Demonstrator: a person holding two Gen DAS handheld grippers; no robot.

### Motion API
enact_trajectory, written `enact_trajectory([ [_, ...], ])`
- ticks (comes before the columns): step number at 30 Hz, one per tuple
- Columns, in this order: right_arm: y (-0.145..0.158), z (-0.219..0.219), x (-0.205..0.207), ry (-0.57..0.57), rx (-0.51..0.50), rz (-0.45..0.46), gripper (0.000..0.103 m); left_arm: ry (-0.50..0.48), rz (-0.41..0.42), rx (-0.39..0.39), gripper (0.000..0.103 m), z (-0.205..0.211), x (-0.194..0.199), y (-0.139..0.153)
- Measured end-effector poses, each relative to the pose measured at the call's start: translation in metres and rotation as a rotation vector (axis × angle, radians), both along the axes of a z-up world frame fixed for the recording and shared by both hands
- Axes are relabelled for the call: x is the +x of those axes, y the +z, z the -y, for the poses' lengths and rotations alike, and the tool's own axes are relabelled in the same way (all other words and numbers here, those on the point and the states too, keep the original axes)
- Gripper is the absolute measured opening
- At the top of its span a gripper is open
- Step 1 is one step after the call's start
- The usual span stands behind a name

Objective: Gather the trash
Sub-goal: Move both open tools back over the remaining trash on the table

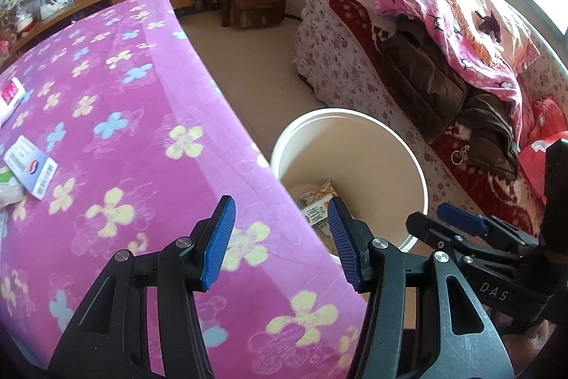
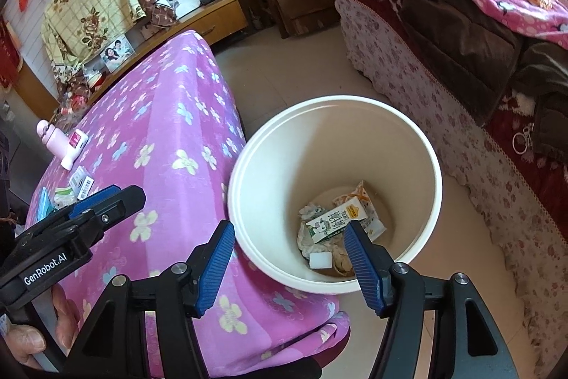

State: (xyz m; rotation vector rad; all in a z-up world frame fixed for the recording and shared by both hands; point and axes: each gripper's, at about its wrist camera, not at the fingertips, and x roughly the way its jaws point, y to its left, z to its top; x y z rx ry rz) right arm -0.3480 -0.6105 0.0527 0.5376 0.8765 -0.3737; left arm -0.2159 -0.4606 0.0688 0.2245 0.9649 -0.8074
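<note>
Both our left gripper and right gripper gape empty above the round white plastic bucket. Remaining wrappers lie well apart across the purple flowered bench; reaching back risks snagging cloth.

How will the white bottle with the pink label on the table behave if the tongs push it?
The white bottle lies on its side on the soft purple floral cloth, so it would probably roll or slide rather than tip. It looks small and plastic, likely light and stiff.
</note>
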Motion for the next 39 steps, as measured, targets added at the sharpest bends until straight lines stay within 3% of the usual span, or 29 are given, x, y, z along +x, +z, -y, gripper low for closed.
enact_trajectory([
  [17,0.028,-0.054,0.023,0.079,-0.048,0.046,0.068,0.105,0.107,0.037,0.053,-0.076,0.0,0.016],
  [27,0.035,-0.104,0.045,0.171,-0.051,0.059,0.07,0.164,0.075,0.067,0.053,-0.139,-0.001,0.011],
  [39,0.038,-0.186,0.081,0.362,-0.023,0.063,0.071,0.318,0.039,0.076,0.053,-0.242,0.004,0.02],
])
